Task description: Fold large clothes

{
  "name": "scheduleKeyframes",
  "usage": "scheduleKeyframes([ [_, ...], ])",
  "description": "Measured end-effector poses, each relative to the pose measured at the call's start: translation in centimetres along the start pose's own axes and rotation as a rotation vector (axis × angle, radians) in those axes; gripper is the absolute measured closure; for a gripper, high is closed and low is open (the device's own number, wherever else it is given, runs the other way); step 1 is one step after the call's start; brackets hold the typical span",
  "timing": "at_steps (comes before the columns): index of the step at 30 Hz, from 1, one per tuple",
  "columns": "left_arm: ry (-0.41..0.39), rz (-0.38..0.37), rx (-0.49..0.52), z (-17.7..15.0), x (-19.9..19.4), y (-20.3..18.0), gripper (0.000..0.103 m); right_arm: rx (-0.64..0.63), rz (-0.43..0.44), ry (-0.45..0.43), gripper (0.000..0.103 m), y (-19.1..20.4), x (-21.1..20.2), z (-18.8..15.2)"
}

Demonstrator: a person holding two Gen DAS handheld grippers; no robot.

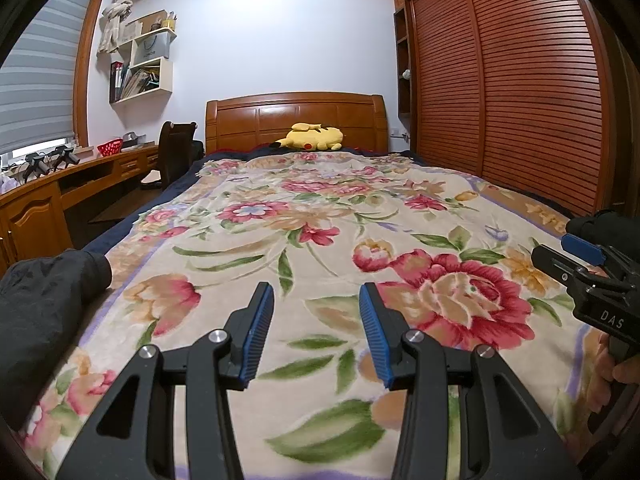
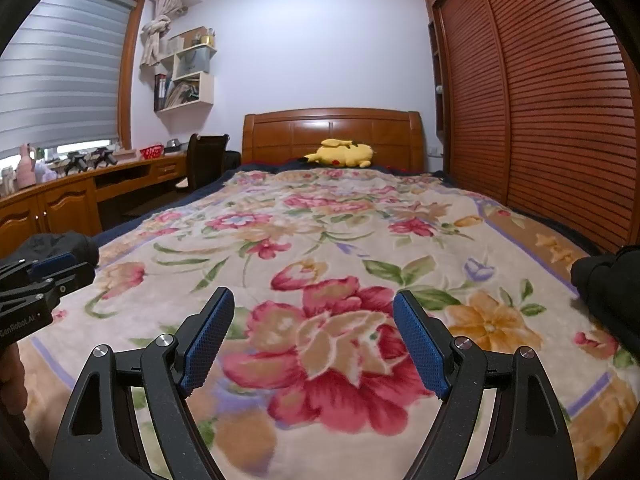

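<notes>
A bed lies under a floral blanket (image 1: 320, 208). A lump of black cloth (image 1: 48, 312) rests at its left edge, and a second dark piece (image 2: 608, 284) lies at the right edge. I cannot tell whether they belong to one garment. My left gripper (image 1: 316, 296) hovers over the near blanket, its blue pads apart and nothing between them. My right gripper (image 2: 314, 300) stands wider open above a big red flower, also with nothing in it. Each gripper shows at the other view's edge: the right gripper (image 1: 576, 260) and the left gripper (image 2: 60, 270).
A yellow plush toy (image 1: 312, 138) lies by the wooden headboard (image 1: 296, 120). A slatted wardrobe (image 1: 500, 80) runs along the right of the bed. To the left stand a wooden desk (image 1: 80, 176), a dark chair (image 1: 176, 148), wall shelves and a blinded window.
</notes>
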State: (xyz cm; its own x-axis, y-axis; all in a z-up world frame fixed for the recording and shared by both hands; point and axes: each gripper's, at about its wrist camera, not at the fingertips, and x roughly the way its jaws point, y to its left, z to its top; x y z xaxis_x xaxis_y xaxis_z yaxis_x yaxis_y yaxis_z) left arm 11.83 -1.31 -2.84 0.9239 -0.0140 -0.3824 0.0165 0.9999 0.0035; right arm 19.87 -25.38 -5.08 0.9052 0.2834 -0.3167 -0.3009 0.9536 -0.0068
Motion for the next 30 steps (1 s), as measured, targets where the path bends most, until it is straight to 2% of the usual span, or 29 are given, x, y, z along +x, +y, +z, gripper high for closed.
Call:
scheduleKeyframes([
  [30, -0.003, 0.001, 0.0, 0.21, -0.08, 0.13, 0.059, -0.001, -0.004, -0.01, 0.02, -0.05, -0.09, 0.35],
])
